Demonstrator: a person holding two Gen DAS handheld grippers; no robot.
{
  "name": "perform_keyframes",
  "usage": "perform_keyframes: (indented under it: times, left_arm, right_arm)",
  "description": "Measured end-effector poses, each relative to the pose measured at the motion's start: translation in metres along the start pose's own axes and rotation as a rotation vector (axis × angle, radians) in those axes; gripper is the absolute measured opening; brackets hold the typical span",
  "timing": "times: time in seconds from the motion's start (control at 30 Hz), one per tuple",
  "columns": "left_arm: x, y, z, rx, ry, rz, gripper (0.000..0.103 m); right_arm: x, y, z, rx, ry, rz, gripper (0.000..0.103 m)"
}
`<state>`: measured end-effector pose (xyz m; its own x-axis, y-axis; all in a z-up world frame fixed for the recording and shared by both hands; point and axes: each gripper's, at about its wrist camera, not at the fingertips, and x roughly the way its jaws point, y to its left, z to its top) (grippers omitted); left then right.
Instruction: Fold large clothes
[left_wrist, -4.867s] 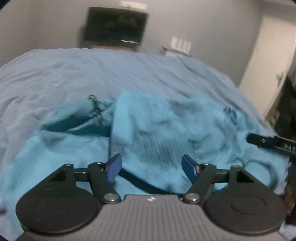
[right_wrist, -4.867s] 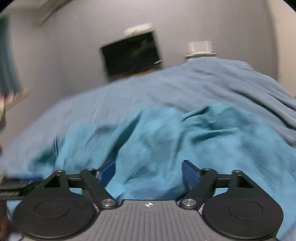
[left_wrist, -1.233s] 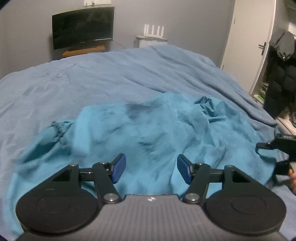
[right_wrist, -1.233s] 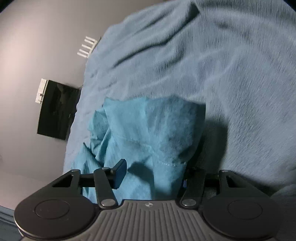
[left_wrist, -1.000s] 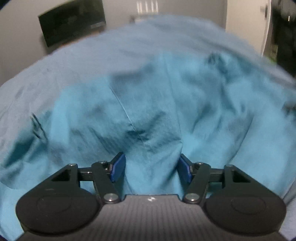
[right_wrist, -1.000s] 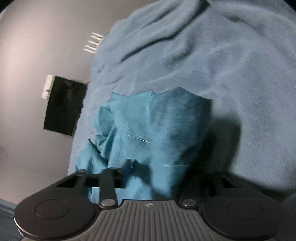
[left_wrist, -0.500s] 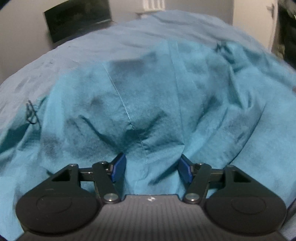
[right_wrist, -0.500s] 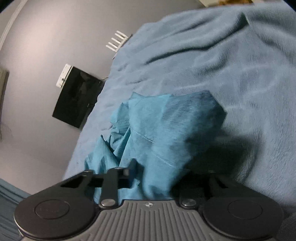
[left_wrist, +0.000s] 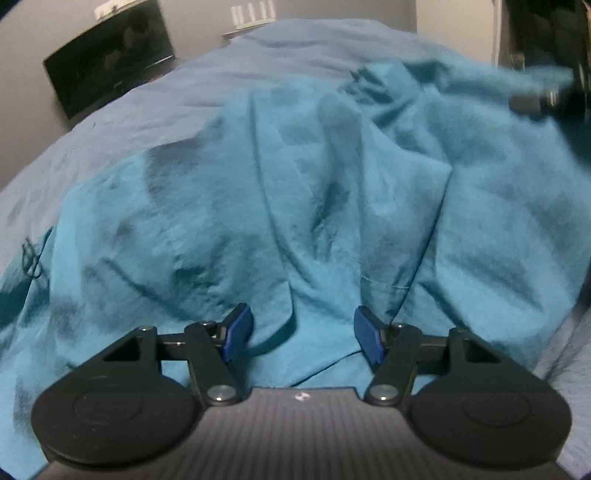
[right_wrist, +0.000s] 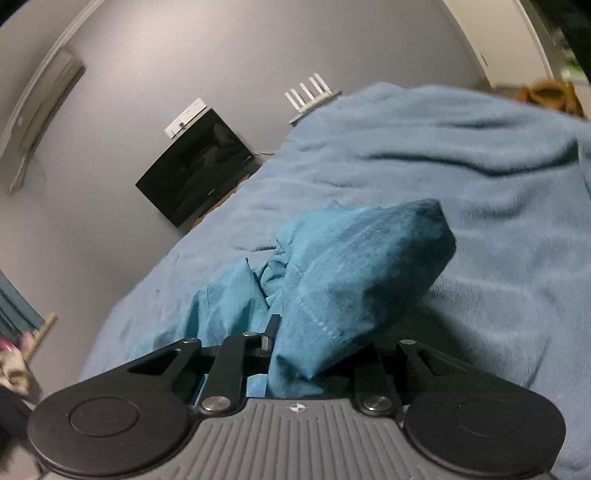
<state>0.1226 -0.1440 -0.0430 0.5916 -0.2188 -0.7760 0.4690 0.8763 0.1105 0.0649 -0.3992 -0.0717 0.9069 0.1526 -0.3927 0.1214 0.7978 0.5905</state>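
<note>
A crumpled teal garment (left_wrist: 229, 221) lies spread on the blue bed cover (left_wrist: 280, 48). My left gripper (left_wrist: 303, 334) is low over its near part and open. A raised fold of the cloth runs between the blue pads (left_wrist: 239, 330), which do not press on it. In the right wrist view the jaws of my right gripper (right_wrist: 321, 341) are closing on a hemmed edge of the garment (right_wrist: 354, 266). That edge is bunched and lifted off the bed, and it hides the right finger. In the left wrist view the right gripper (left_wrist: 535, 99) shows blurred at the top right, with cloth drawn up to it.
A dark screen (right_wrist: 199, 173) stands against the grey wall beyond the bed. Beside it is a white device with several antennas (right_wrist: 314, 92). Dark clothing (left_wrist: 546, 29) hangs at the far right. Wrinkled bed cover (right_wrist: 480, 221) spreads all around the garment.
My right gripper has rolled and risen, and its jaws have narrowed on the hem, so the cloth there now hangs lifted. My left gripper has shifted over the garment at the same width.
</note>
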Motion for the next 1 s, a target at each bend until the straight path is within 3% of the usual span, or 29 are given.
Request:
perform_keyframes:
  times: [0.13, 0.23, 0.3, 0.4, 0.5, 0.53, 0.63, 0.7, 0.8, 0.9, 1.0]
  left_arm:
    - [-0.054, 0.043, -0.002, -0.113, -0.060, -0.017, 0.064]
    - [-0.087, 0.087, -0.017, -0.146, -0.058, 0.060, 0.071]
    - [-0.092, 0.111, -0.033, -0.170, -0.013, 0.121, 0.071]
    - [-0.088, 0.128, -0.061, -0.217, 0.001, 0.146, 0.071]
    - [-0.074, 0.144, -0.067, -0.326, 0.027, 0.112, 0.071]
    - [-0.068, 0.142, -0.068, -0.331, 0.038, 0.108, 0.071]
    - [-0.044, 0.118, -0.071, -0.222, 0.123, 0.156, 0.071]
    - [-0.040, 0.106, -0.071, -0.164, 0.129, 0.172, 0.071]
    - [-0.060, 0.102, -0.064, -0.168, 0.063, 0.167, 0.070]
    - [-0.098, 0.107, -0.047, -0.221, -0.111, 0.190, 0.070]
    - [-0.106, 0.103, -0.018, -0.197, -0.268, 0.196, 0.070]
  right_arm:
    - [-0.008, 0.004, 0.000, -0.029, -0.014, 0.005, 0.018]
    - [-0.015, 0.015, -0.003, -0.104, -0.026, -0.002, 0.017]
    - [-0.019, 0.026, -0.006, -0.166, -0.038, -0.017, 0.016]
    - [-0.031, 0.052, -0.009, -0.268, -0.065, -0.021, 0.014]
    - [-0.043, 0.079, -0.011, -0.383, -0.099, -0.010, 0.012]
    - [-0.047, 0.088, -0.013, -0.416, -0.107, -0.008, 0.012]
    - [-0.058, 0.116, -0.018, -0.493, -0.125, 0.001, 0.012]
    - [-0.066, 0.135, -0.023, -0.540, -0.139, 0.014, 0.012]
    - [-0.072, 0.162, -0.032, -0.602, -0.141, 0.032, 0.012]
    - [-0.078, 0.179, -0.040, -0.657, -0.150, 0.056, 0.012]
    - [-0.085, 0.178, -0.044, -0.648, -0.156, 0.054, 0.012]
